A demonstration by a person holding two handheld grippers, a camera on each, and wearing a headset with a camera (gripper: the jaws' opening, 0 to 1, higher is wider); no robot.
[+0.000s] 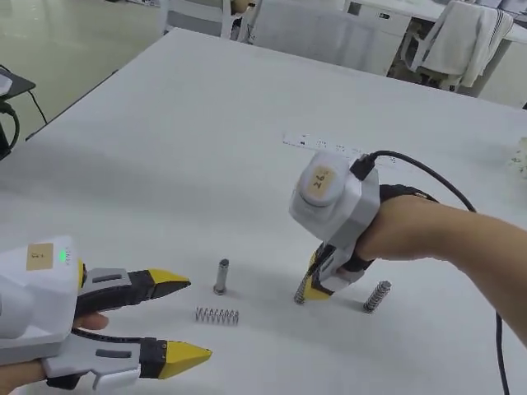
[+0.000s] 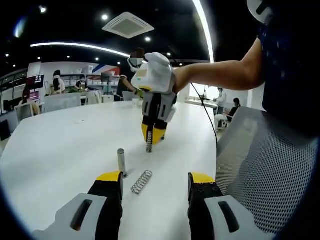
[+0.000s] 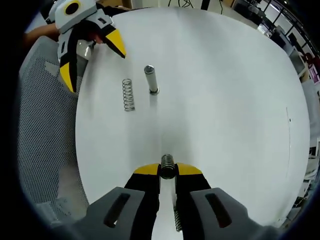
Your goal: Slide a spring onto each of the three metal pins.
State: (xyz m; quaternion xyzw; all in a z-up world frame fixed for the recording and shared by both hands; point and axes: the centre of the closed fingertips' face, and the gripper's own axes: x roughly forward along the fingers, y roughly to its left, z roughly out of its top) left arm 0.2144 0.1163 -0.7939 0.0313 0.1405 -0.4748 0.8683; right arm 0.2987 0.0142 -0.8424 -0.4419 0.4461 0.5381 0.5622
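A bare metal pin (image 1: 221, 276) (image 2: 121, 162) (image 3: 150, 79) stands upright on the white table (image 1: 247, 148). A loose spring (image 1: 217, 315) (image 2: 141, 181) (image 3: 128, 94) lies flat just in front of it. My right gripper (image 1: 315, 285) (image 2: 153, 134) (image 3: 167, 170) points down at the table, shut on a spring (image 1: 300, 292) (image 2: 149, 143) (image 3: 167, 166) whose lower end is at the tabletop. I cannot tell whether a pin is inside it. Another spring (image 1: 377, 296) stands to its right, apparently on a pin. My left gripper (image 1: 185, 319) (image 2: 155, 178) (image 3: 92, 65) hovers open, facing the loose spring.
A black cable (image 1: 428, 177) runs from the right gripper across the table. A pale strip (image 1: 317, 145) lies further back. Chairs (image 1: 461, 37) and desks line the far edge. A mesh chair (image 2: 260, 165) sits at the near table edge.
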